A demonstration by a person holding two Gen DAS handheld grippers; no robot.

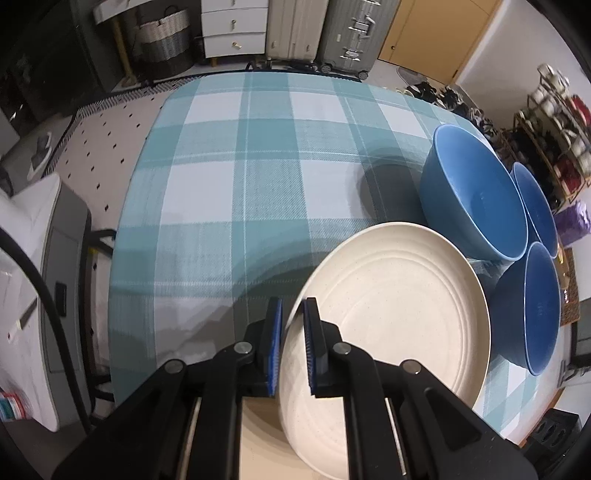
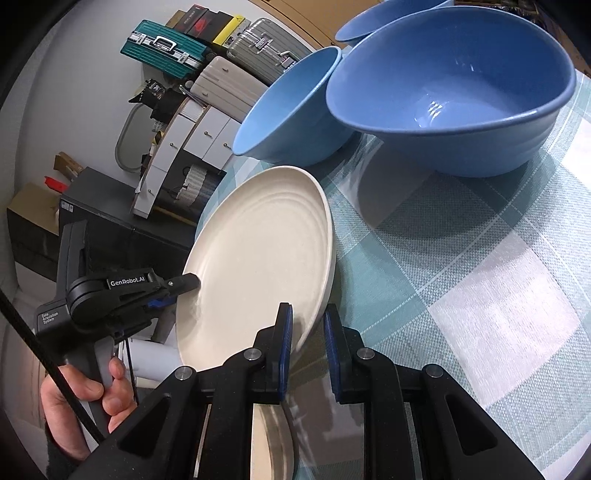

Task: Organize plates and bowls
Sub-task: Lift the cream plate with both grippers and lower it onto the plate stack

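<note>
A cream plate [image 1: 388, 325] with ridged rings hangs tilted over the near edge of the checked tablecloth [image 1: 240, 184]. My left gripper [image 1: 293, 339] is shut on its rim, blue pads on either side. In the right wrist view the same plate [image 2: 258, 258] leans up to the left. There the left gripper [image 2: 194, 280] clamps its far rim, and my right gripper [image 2: 308, 347] is shut on the near rim. Three blue bowls stand upright on the cloth to the right: one large [image 1: 476, 192], two behind it [image 1: 537, 206] [image 1: 539, 306]. The nearest bowl [image 2: 461, 92] is empty.
A person's hand [image 2: 92, 398] grips the left tool's handle. Suitcases [image 1: 343, 33], white drawers [image 1: 234, 27] and a woven basket [image 1: 162, 37] stand beyond the table's far edge. A shoe rack [image 1: 550, 129] is at the right. Bare checked cloth [image 2: 480, 277] lies right of the plate.
</note>
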